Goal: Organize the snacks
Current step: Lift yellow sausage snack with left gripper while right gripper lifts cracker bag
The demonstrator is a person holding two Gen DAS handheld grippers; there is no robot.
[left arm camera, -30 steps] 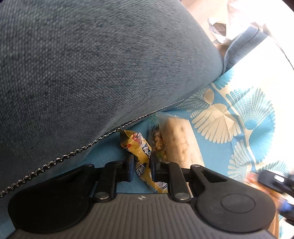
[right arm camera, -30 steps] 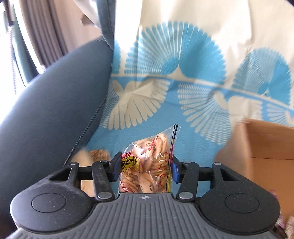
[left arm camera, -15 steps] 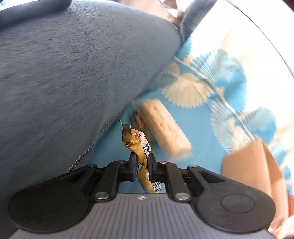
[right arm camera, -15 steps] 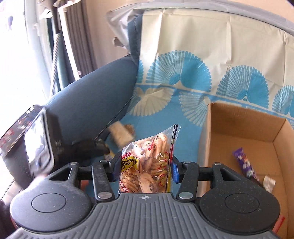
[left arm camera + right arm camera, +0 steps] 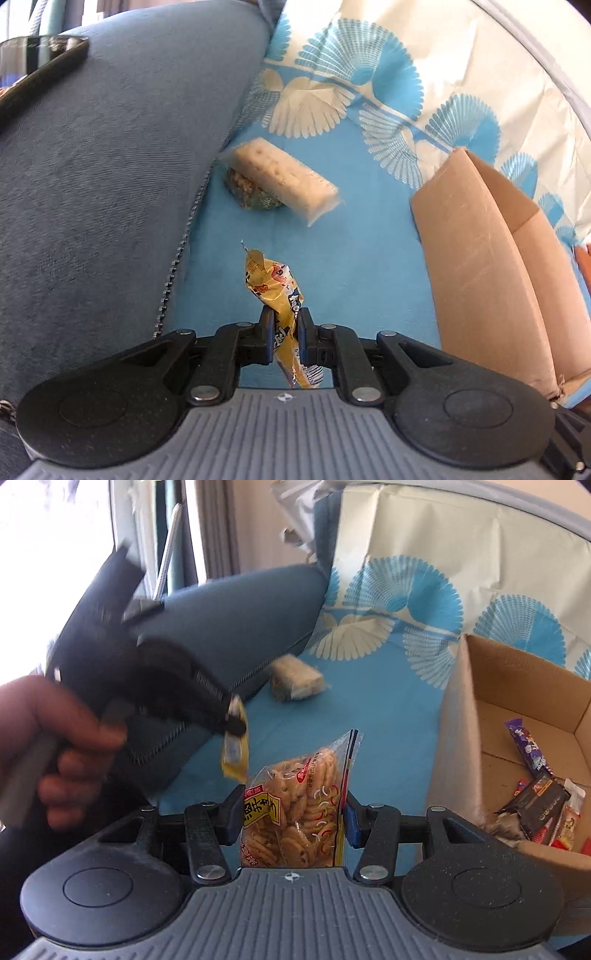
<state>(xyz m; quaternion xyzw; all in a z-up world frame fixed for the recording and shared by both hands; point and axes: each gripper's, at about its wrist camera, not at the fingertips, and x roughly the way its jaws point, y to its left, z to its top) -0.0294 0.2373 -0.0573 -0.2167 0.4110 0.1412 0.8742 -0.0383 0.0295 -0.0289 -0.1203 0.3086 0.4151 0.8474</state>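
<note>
yellow pack: pinched tight in my left gripper, long axis running straight out ahead along the fingers, twisted tip up front, tail hanging under the jaws. It's up off the sheet.
cracker bag: clamped between my right gripper's pads at a middling gap, standing upright, long axis pointing away from me.
box: this is the relation that matters, I reckon. It sits off to the right of both grippers, open top, near wall between me and the inside. My right hand is the nearer one, the wall is just beside its right finger; the left has more sheet to cross.
inside the box: purple bar, a black wrapper and some red-and-white ones in the near corner.
bar: pale, clear-wrapped, lying slantwise on the sheet by the cushion, a darker snack tucked under it. Neither hand is free for it.
writing: red and yellow label with black characters on the cracker bag, can't read them properly; blue letters on the yellow pack, too crumpled to make out.
</note>
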